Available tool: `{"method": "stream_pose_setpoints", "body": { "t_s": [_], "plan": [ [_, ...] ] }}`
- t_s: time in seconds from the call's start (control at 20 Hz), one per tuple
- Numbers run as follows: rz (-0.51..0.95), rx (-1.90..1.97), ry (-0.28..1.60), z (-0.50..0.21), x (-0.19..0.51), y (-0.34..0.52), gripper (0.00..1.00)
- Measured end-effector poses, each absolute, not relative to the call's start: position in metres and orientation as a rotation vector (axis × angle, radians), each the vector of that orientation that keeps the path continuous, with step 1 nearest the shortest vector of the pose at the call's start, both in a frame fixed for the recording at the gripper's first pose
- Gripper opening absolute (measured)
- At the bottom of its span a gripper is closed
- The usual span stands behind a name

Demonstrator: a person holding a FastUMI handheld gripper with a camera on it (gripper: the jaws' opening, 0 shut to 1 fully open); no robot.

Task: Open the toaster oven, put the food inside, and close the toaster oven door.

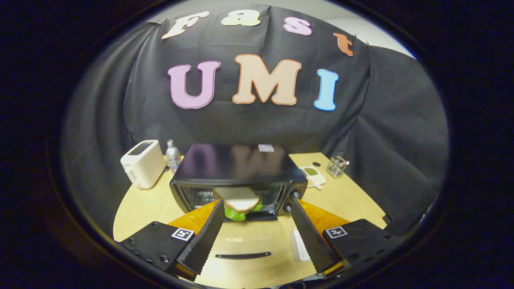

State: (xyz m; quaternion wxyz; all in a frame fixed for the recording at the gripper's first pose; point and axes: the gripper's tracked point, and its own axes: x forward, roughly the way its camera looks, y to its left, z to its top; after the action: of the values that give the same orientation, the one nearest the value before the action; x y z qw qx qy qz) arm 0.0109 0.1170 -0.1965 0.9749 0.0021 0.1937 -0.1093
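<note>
The black toaster oven [237, 164] stands on the round wooden table [345, 196], its front facing me and its mouth open. A sandwich [237, 199] of white bread with green lettuce sits at the oven's mouth, just ahead of my left finger's tip [217, 212]. My gripper [257, 202] is open wide. The right finger [299, 216] is well clear of the sandwich and reaches toward the oven's knobs [295, 195]. A dark curved bar [243, 255], seemingly the handle of the lowered glass door, lies low between the fingers.
A white toaster [142, 162] and a small bottle [173, 154] stand left of the oven. To its right lie a white device [313, 174] and a clear holder [336, 166]. A white object [298, 245] lies by the right finger. Black cloth walls the back.
</note>
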Motion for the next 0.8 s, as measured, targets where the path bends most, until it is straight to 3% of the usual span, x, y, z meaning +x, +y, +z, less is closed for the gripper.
{"method": "stream_pose_setpoints", "body": {
  "t_s": [0.45, 0.8],
  "plan": [
    [-0.121, 0.051, 0.818, -0.368, -0.043, 0.142, 1.0],
    [-0.119, 0.012, 0.937, -0.441, -0.023, 0.165, 1.0]
  ]
}}
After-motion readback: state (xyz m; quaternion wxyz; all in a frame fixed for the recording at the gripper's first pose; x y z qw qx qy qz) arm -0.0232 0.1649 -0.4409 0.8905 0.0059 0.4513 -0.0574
